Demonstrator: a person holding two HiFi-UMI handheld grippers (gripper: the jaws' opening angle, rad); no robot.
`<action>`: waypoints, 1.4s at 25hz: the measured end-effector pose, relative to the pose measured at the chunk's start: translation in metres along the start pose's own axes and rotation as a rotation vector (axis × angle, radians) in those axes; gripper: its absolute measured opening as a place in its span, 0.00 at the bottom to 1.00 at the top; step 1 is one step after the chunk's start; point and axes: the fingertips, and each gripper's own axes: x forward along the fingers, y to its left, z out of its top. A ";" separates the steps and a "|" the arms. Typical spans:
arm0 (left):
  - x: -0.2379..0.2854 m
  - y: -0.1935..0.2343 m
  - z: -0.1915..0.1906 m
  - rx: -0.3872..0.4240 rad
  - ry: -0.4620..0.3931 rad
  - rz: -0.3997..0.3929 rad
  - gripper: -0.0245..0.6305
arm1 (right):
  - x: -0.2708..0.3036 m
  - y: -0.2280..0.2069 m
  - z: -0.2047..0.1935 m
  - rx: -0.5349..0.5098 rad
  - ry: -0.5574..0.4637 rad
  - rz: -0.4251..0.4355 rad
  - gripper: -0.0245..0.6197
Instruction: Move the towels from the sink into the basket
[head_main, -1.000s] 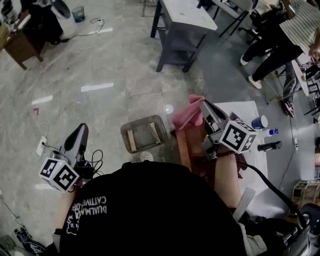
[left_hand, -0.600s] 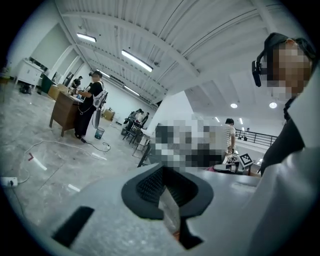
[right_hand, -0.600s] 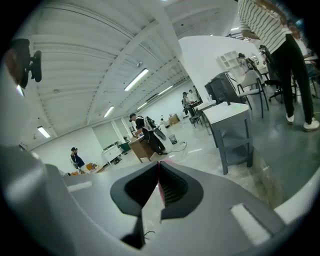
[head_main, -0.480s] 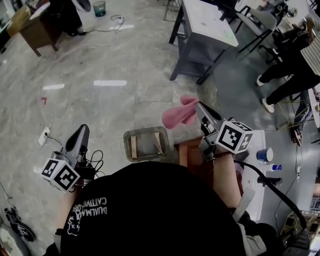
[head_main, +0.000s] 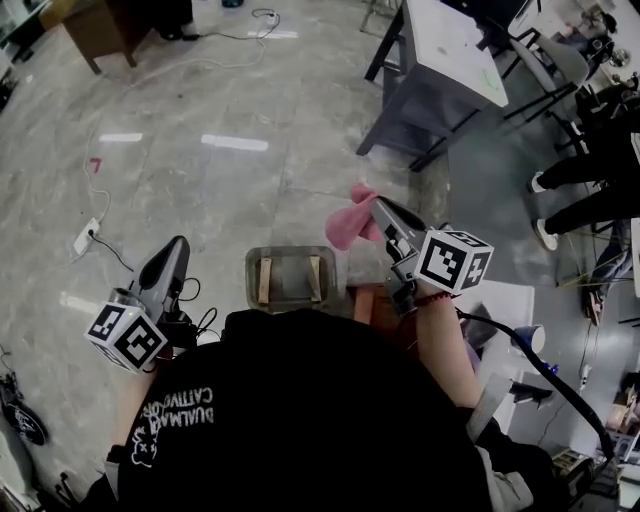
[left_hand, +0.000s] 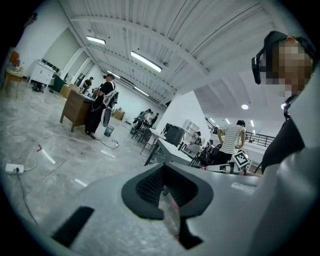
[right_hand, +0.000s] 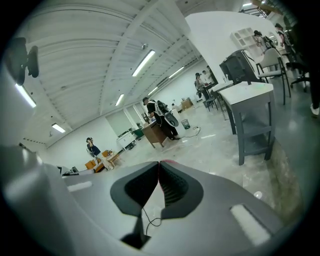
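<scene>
My right gripper (head_main: 378, 206) is shut on a pink towel (head_main: 346, 224), which hangs in the air just right of and above the basket (head_main: 252, 283). The basket is a grey-rimmed open box on the floor with two wooden slats inside. In the right gripper view only a thin pink edge of the towel (right_hand: 168, 161) shows at the closed tips of the right gripper (right_hand: 159, 163). A corner of the brown-red sink (head_main: 364, 304) shows under my right forearm. My left gripper (head_main: 177, 246) hangs at the left, shut and holding nothing; the left gripper (left_hand: 162, 166) points across the room.
A grey table (head_main: 440, 70) stands on the floor beyond the basket. Cables and a power strip (head_main: 84, 235) lie at the left. A white table (head_main: 505, 320) with a blue cup (head_main: 530, 338) is at my right. People stand at the far right.
My right gripper has carried the pink towel left and down, from over the sink to beside the basket. The left gripper shifted slightly and stays shut.
</scene>
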 end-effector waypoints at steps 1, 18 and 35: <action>0.002 0.000 -0.001 -0.003 0.005 0.001 0.04 | 0.005 0.002 -0.002 -0.002 0.015 0.010 0.06; 0.005 0.050 -0.065 -0.132 0.220 0.043 0.04 | 0.095 0.007 -0.117 0.123 0.330 0.047 0.06; 0.021 0.140 -0.231 -0.205 0.587 -0.045 0.04 | 0.174 -0.056 -0.317 0.358 0.583 -0.094 0.06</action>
